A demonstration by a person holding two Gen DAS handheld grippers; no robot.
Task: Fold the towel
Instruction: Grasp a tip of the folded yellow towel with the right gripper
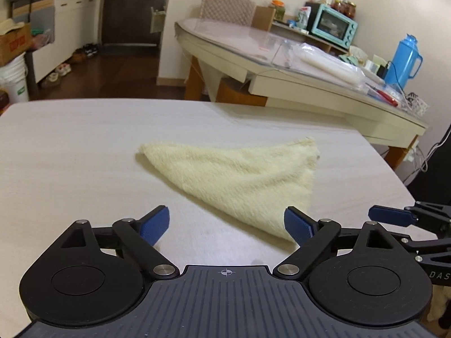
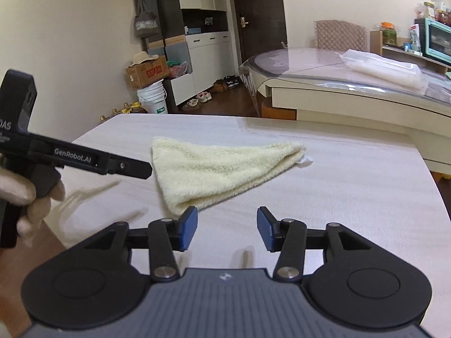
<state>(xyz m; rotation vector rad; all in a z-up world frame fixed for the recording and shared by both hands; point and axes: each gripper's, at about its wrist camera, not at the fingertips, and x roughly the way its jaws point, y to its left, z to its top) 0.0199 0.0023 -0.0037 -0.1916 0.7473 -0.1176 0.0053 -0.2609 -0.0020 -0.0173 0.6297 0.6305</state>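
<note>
Now, cream towel (image 1: pixel 239 180), triangular, flat.

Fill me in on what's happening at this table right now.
A person is folding a towel with handheld tongs, one in each hand. The cream towel lies on the white table, already folded into a triangle. Both the left tongs and the right tongs are open and hold nothing, poised near the towel's closest corner. In the right wrist view, the person's gloved left hand grips its tool beside the towel.
</note>
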